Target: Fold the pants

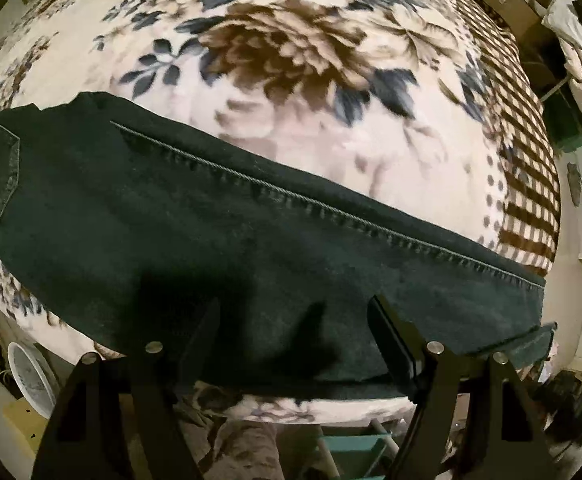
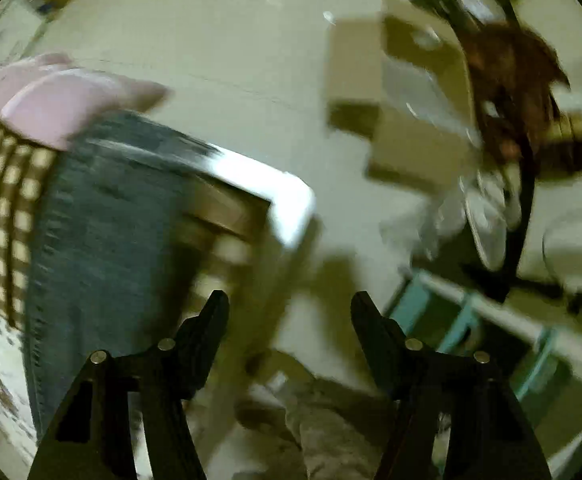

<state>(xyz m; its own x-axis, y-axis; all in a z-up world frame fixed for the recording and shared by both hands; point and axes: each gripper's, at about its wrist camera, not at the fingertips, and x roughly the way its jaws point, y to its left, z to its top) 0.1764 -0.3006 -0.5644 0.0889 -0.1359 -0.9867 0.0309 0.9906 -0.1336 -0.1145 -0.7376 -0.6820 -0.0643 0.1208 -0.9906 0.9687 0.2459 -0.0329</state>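
Dark denim pants [image 1: 195,232] lie folded lengthwise across a floral blanket [image 1: 291,60] on the bed. A back pocket shows at the left and the stitched seam runs to the hem at the right. My left gripper [image 1: 291,320] is open, its fingers over the near edge of the pants and holding nothing. In the blurred right wrist view the pants [image 2: 103,240] look blue-grey and lie at the left. My right gripper [image 2: 289,308] is open and empty, off the bed's edge and pointing at the floor.
The blanket has a brown checked border [image 1: 527,176] at the right. A white bed-frame corner [image 2: 287,204] sits beside the pants. Cardboard boxes [image 2: 403,92], a teal rack [image 2: 451,320] and a white basket [image 1: 31,376] stand on the floor.
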